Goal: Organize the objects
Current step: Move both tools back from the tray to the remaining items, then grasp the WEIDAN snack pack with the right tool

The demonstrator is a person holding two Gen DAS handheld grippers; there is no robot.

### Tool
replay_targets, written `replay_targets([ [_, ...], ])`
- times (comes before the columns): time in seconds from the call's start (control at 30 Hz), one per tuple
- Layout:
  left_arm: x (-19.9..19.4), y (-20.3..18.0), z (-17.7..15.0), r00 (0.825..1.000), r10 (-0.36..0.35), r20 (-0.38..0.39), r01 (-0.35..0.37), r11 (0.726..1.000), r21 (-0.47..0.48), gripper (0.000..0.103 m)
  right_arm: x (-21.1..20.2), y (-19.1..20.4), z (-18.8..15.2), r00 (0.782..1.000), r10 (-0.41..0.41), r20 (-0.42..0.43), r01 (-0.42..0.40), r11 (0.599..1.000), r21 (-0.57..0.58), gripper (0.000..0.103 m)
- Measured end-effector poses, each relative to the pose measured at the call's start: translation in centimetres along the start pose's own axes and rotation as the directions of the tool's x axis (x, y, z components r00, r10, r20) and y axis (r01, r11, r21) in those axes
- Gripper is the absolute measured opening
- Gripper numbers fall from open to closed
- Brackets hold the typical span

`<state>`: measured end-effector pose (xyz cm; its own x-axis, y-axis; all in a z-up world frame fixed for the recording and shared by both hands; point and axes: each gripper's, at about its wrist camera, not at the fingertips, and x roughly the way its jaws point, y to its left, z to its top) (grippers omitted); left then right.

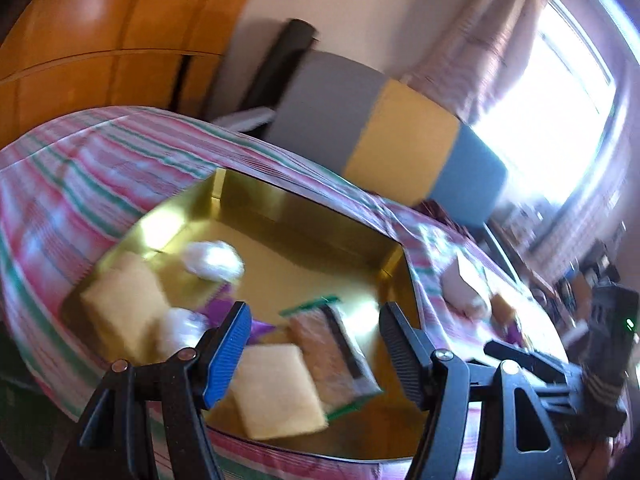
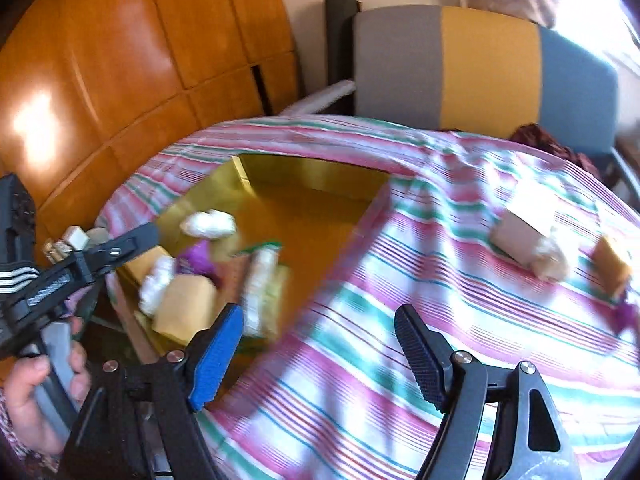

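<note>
A golden tray (image 1: pixel 304 200) lies on the striped bedspread (image 1: pixel 80 184). It holds two yellow sponges (image 1: pixel 124 304) (image 1: pixel 280 388), white wads (image 1: pixel 214 260), a purple piece (image 1: pixel 218 308) and a green-edged packet (image 1: pixel 332 352). My left gripper (image 1: pixel 316 356) hovers open over the tray's near end, nothing between its fingers. My right gripper (image 2: pixel 320 360) stands open over the bedspread (image 2: pixel 400 280), just right of the tray (image 2: pixel 320 176), and holds nothing. Farther right on the cloth lie a pale box (image 2: pixel 524 228), a white wad (image 2: pixel 554 260), a yellow sponge (image 2: pixel 612 268) and a purple scrap (image 2: pixel 628 312).
An orange wooden wardrobe (image 2: pixel 120 60) stands behind the bed on the left. A grey, yellow and blue headboard (image 2: pixel 488 68) runs along the back. A bright window (image 1: pixel 560 92) with a curtain is at the right. A hand (image 2: pixel 36 384) holds the left gripper's handle.
</note>
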<state>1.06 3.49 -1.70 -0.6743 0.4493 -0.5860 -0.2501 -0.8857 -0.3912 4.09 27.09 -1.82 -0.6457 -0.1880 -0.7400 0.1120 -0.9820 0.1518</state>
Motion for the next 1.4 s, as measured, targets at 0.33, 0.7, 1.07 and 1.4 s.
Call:
replay_targets([
  [0.33, 1.0, -6.6, -2.2, 0.986, -0.122, -0.111, 0.142, 0.971, 0.194, 0.067, -1.9, -11.5, -3.5, 0.975, -0.185, -0.121, 0.200, 0.970, 0.136, 0.079],
  [0.7, 2.2, -11.7, -4.3, 0.961, -0.183, -0.206, 0.239, 0.926, 0.291, 0.067, -7.4, -27.9, -4.2, 0.878, -0.452, -0.159, 0.479, 0.824, 0.304, 0.079],
  [1.07, 3.5, -16.5, -7.1, 0.921, -0.214, -0.327, 0.332, 0.869, 0.368, 0.067, -6.5, -37.1, -5.3, 0.873, -0.468, -0.139, 0.479, 0.768, 0.426, 0.081],
  [1.4, 5.9, -20.4, -8.9, 0.884, -0.223, -0.410, 0.388, 0.840, 0.380, 0.067, -3.6, -38.0, -5.3, 0.876, -0.447, -0.180, 0.482, 0.794, 0.371, 0.071],
])
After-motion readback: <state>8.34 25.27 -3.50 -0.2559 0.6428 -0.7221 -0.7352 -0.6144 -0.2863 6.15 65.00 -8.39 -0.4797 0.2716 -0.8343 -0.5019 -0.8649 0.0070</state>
